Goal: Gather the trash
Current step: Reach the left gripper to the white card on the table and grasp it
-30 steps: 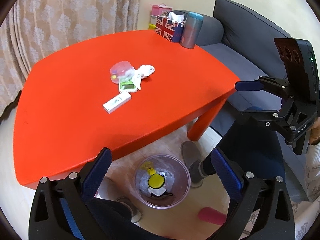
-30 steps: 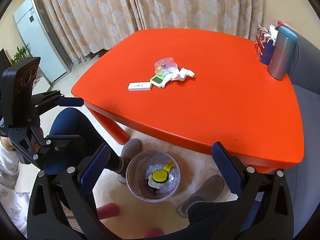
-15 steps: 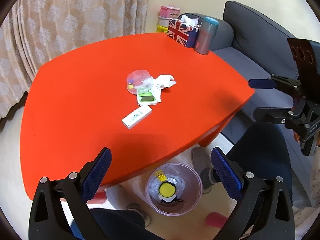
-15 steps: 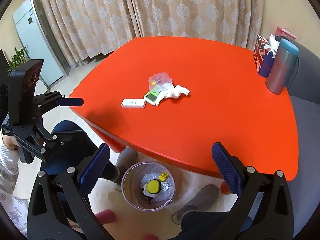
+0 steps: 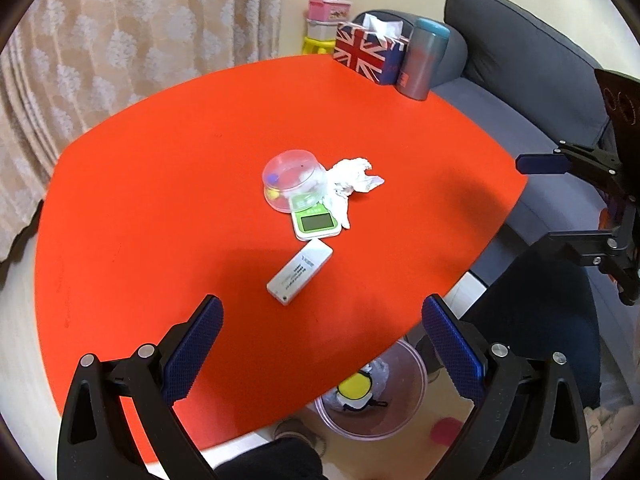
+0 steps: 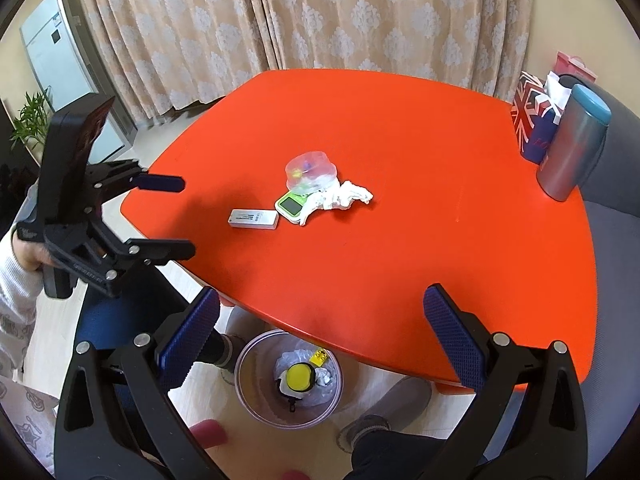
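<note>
On the red table [image 5: 160, 184] [image 6: 420, 152] lie a crumpled white tissue [image 5: 352, 178] [image 6: 340, 196], a clear plastic dome container [image 5: 292, 180] [image 6: 310, 171], a small green and white device [image 5: 316, 222] [image 6: 292, 205] and a flat white box [image 5: 300, 272] [image 6: 253, 218]. A clear trash bin [image 5: 374, 394] [image 6: 290, 380] on the floor by the table's near edge holds a yellow lid and wrappers. My left gripper [image 5: 322, 344] [image 6: 172, 216] hangs open above the table's near edge. My right gripper [image 6: 320, 338] [image 5: 560, 200] is open over the bin, holding nothing.
A Union Jack tissue box [image 5: 368, 54] [image 6: 534, 120] and a grey-teal tumbler [image 5: 422, 60] [image 6: 572, 144] stand at the table's far corner. A grey sofa [image 5: 520, 64] runs along the right. Curtains [image 6: 300, 20] hang behind. A person's legs and slippers [image 6: 384, 408] flank the bin.
Both grippers have risen and moved forward over the table; the items look closer and the bin has dropped toward the bottom of both views. Both stayed open.
</note>
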Available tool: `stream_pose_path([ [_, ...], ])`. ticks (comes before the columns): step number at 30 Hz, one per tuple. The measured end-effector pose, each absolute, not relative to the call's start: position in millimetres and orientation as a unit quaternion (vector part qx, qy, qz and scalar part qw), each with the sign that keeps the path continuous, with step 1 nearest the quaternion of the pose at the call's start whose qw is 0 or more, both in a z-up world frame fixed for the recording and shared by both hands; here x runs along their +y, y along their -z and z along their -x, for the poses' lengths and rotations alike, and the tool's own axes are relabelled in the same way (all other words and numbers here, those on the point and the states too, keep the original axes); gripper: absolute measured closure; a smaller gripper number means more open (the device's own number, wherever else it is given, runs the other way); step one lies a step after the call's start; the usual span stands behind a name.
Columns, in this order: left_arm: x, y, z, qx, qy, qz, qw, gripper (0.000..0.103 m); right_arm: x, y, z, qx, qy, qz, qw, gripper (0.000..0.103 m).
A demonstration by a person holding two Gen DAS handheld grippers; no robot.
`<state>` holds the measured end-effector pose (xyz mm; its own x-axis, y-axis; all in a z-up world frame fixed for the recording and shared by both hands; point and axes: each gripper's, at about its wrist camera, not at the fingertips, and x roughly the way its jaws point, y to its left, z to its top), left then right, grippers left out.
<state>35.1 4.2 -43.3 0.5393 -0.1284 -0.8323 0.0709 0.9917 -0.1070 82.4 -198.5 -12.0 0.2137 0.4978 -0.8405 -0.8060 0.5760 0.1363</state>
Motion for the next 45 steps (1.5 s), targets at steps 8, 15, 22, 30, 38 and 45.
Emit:
stream_pose_path([
  [8,11.2,62.4,-57.2,0.494,0.098,-0.004,0.864,0.008,-201.3,17.2,-90.9,0.466,-0.421,0.165,0.761,0.003],
  [15,14.0,75.7,-69.2,0.505,0.113,-0.018,0.856,0.02,-201.9,22.0,-93.1,0.473,-0.416,0.162,0.76,0.003],
  [22,14.6,86.1,-73.3,0.512,0.12,-0.024,0.85,0.046,-202.3,26.2,-97.4,0.478,-0.412,0.159,0.759,0.003],
  [30,14.9,87.6,-72.8,0.51,0.113,-0.022,0.853,0.07,-201.5,29.8,-98.2,0.479,-0.414,0.158,0.758,0.003],
  [38,16.6,87.1,-72.9,0.512,0.102,-0.008,0.853,0.084,-200.0,32.4,-98.5,0.481,-0.414,0.157,0.757,0.003],
  [45,19.0,81.5,-68.9,0.505,0.086,0.009,0.859,0.084,-194.2,34.3,-101.7,0.476,-0.416,0.159,0.758,0.003],
])
